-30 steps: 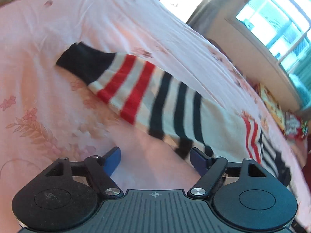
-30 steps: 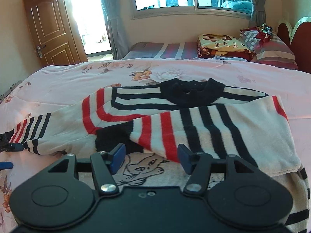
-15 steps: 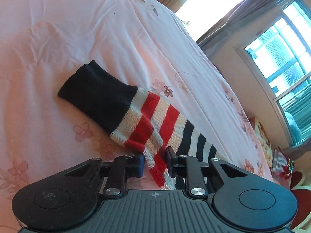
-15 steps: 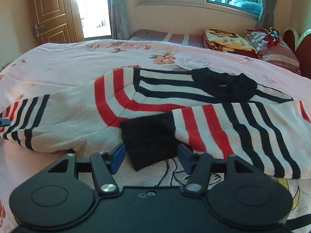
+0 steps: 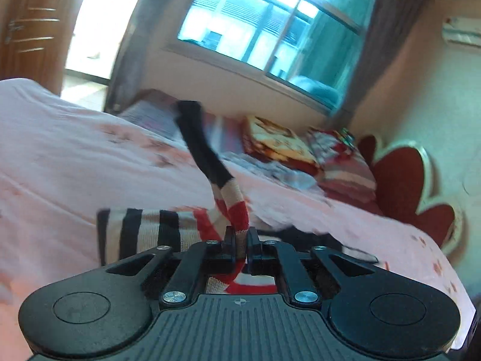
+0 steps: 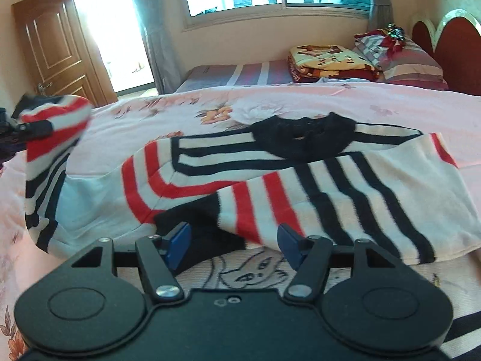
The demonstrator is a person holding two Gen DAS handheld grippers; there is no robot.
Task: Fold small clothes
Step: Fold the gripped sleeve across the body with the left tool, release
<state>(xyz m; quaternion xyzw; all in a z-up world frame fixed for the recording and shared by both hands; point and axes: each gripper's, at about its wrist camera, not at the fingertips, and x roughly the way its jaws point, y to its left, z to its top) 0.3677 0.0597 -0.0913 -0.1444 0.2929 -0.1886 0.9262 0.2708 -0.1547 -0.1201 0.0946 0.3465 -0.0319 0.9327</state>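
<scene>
A small white sweater with red and black stripes lies flat on the pink bedspread, black collar at the far side. One sleeve is folded across the body, and its black cuff lies between the fingers of my right gripper. Those jaws are opening and the blue pads stand clear of the cuff. My left gripper is shut on the other sleeve, lifted off the bed, with its black cuff swinging up in front. That raised sleeve shows blurred at the left of the right wrist view.
A folded blanket and striped pillows sit at the far right by the red headboard. A window, curtains and a wooden door stand beyond the bed. Flowered bedspread spreads around the sweater.
My left gripper closed on the striped sleeve, then lifted and swung it up off the bed while rolling. The right gripper stayed over the folded sleeve's cuff, its jaws a little wider.
</scene>
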